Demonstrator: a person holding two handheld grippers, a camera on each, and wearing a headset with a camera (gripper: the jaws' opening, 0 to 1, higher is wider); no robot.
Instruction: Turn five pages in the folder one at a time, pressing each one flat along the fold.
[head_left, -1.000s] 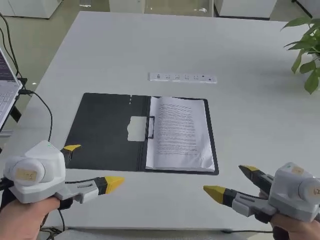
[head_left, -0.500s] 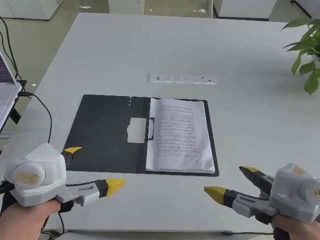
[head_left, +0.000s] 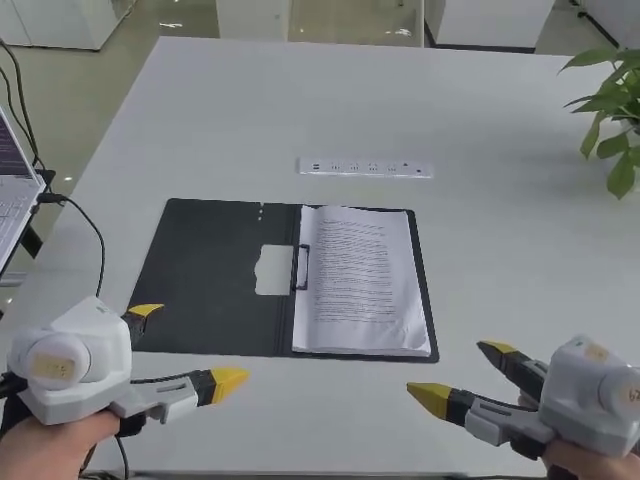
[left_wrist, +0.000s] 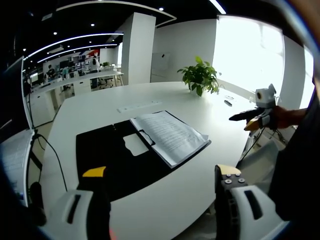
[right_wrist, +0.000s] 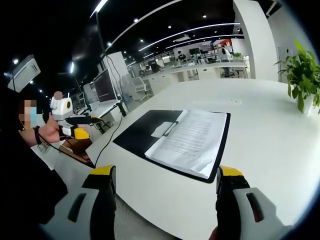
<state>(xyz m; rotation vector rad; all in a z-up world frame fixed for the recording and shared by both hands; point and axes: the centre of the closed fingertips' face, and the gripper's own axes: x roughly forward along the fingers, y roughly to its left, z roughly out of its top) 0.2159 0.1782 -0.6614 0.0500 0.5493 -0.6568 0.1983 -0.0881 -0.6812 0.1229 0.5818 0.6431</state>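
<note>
1. Left tool (head_left: 188, 345): held in a hand at the near left corner of the desk (head_left: 350, 100). Yellow-tipped jaws spread wide, nothing between them. Tips aimed rightward along the near edge, clear of the folder.
2. Right tool (head_left: 460, 372): held in a hand at the near right edge of the desk. Jaws likewise wide apart and empty, tips aimed leftward and a little away. Well apart from the left tool, with bare desk between the two.
3. Folder (head_left: 215, 275): black, lying open and flat on the middle of the desk, just beyond both tools and touched by neither. Left cover bare except for a white patch (head_left: 272, 270) beside the fold.
4. Clip (head_left: 300, 265): dark, set along the fold at the inner edge of the paper.
5. Stack of pages (head_left: 360, 280): white sheets with printed text, on the right half of the folder. Top sheet flat, sheet edges slightly fanned at the near right corner.
6. Power strip (head_left: 365, 167): white, on the desk beyond the folder's far edge and apart from it.
7. Plant (head_left: 610, 110): green leaves at the far right side of the desk.
8. Laptop (head_left: 15, 190): open at the left edge, with a black cable (head_left: 95, 245) curving from it toward the near left corner.
</note>
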